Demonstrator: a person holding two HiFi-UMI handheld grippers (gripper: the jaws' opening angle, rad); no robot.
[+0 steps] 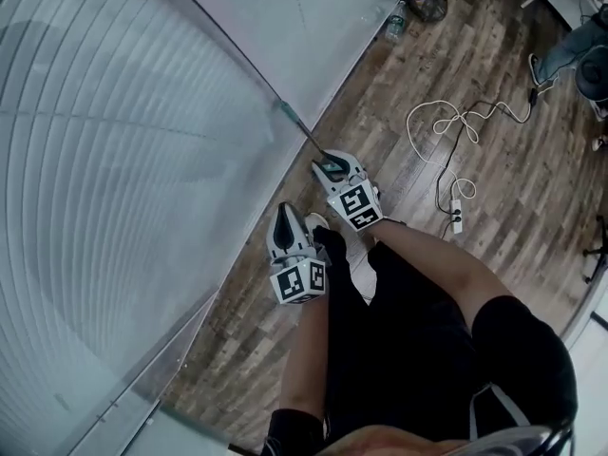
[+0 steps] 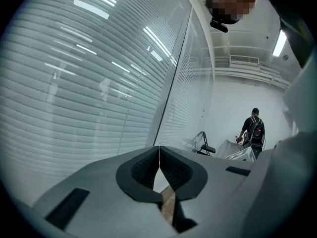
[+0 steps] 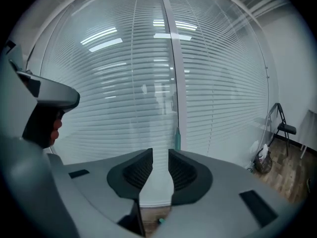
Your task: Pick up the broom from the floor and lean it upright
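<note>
Broom, thin dark pole with teal sleeve [image 1: 289, 114], stands upright against the blind-backed glass wall [image 1: 142, 160], so I judge it parked. My right gripper [image 1: 330, 167] is just beside it, jaws spread, pinching nothing. Left gripper [image 1: 284, 215] is pressed together, empty.

Broom handle [image 1: 302, 131] beside glass wall [image 1: 114, 160]

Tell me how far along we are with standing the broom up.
Done, it seems: the thin teal-tipped broom handle stands leaning against the slatted glass wall. In hand: nothing; right gripper open and empty, left gripper shut and empty. Left: only confirming it stays; its foot is hidden.
</note>
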